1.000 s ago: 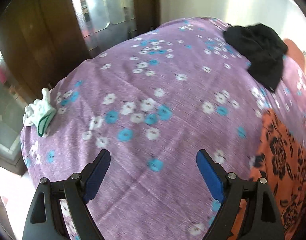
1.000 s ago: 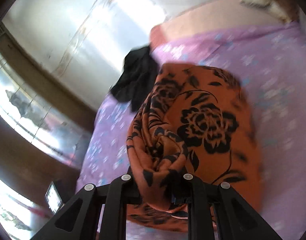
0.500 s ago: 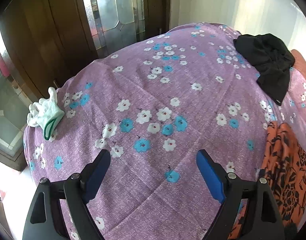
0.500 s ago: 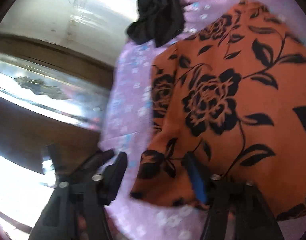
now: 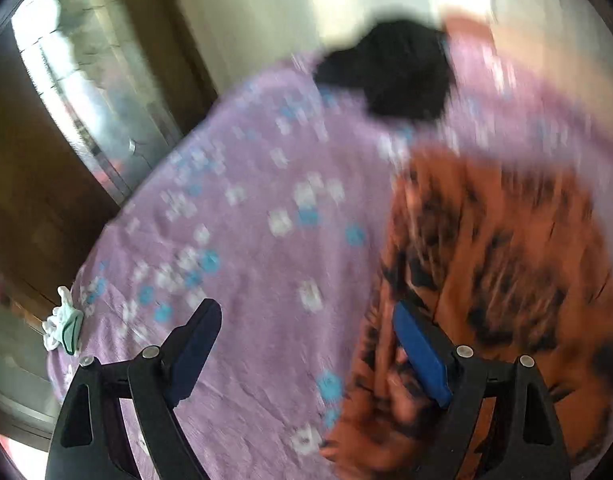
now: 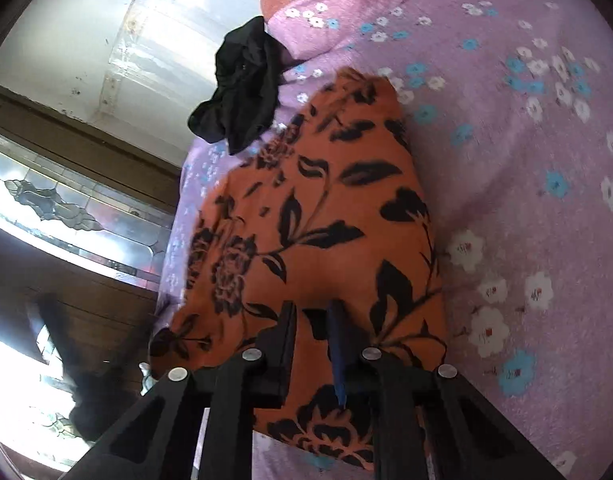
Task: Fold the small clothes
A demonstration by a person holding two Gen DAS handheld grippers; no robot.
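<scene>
Nearest the right gripper, its fingers are drawn narrow, pinching a raised fold at the near end of the orange cloth, a black-flowered piece lying on the purple bedspread. From that pinch the cloth stretches straight ahead, its long axis running away from the gripper toward the far edge of the bed. Only the near end is lifted; the rest looks flat and in contact with the spread.

The left gripper stands wide and holds nothing. Its view is blurred, but the same orange cloth lies to its right, with the near left edge passing under or just beside the right finger; I cannot tell whether they touch. Bare spread fills the gap between the fingers.

The right hand is clearly the nearer one and already has its grip. In my judgement the next move turns on the left gripper shifting rightward to take the cloth's left edge, so both ends can be carried along that long axis.

Farther off, beyond the cloth's far end and slightly left, a black garment sits bunched at the bed's edge, close to but apart from the orange piece. A white glove lies left of the left gripper. No readable writing or labels show.
</scene>
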